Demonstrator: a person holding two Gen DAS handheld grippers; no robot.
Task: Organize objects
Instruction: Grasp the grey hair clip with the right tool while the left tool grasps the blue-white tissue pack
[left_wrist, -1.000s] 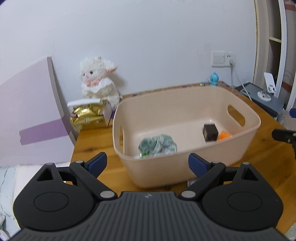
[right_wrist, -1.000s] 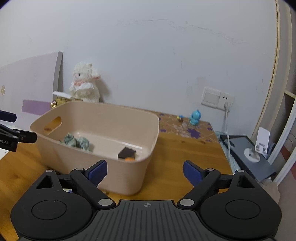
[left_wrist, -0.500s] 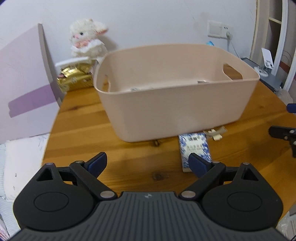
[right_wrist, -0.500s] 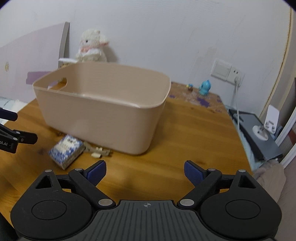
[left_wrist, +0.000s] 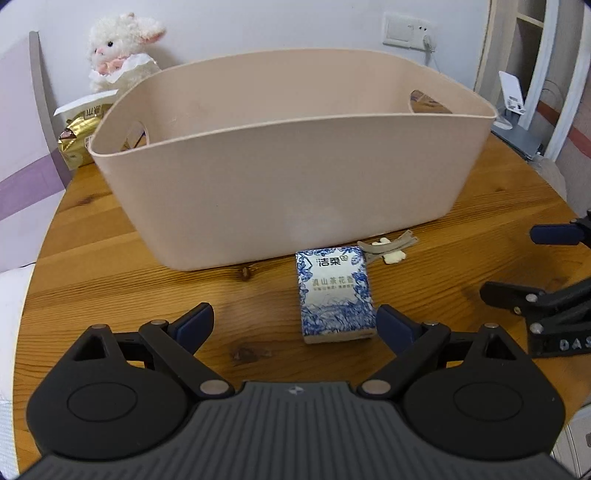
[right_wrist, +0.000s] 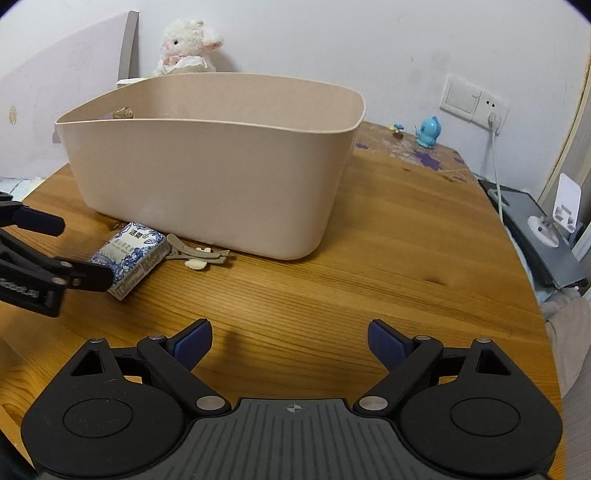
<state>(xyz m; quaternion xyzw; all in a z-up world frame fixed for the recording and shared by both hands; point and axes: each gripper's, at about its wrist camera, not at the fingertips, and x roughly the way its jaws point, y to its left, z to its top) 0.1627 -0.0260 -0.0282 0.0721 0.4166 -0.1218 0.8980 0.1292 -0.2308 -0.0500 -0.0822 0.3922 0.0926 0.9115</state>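
Fingers (left_wrist: 194, 325) of both grippers spread wide, blue-and-white floral tissue pack (left_wrist: 334, 293) flat beside beige basket (left_wrist: 288, 177)

Interior floor of beige basket (left_wrist: 288, 177) hidden behind its near wall in both views; contents impossible to tell. Gold packet (left_wrist: 75, 142) at ten o'clock partly covered by basket rim and by a white card. Lower body of plush lamb (right_wrist: 188, 50) at eleven o'clock concealed behind basket. Hair clip (left_wrist: 388, 247) partly tucked behind blue-and-white tissue pack (left_wrist: 334, 293); pale ornament on it too small to identify. Small print on pack unreadable. Right gripper (left_wrist: 535, 266) cut off at three o'clock edge; left gripper (right_wrist: 55, 251) cut off at nine o'clock edge. Tiny figurine (right_wrist: 398, 130) beside blue toy (right_wrist: 428, 132) too small to make out.
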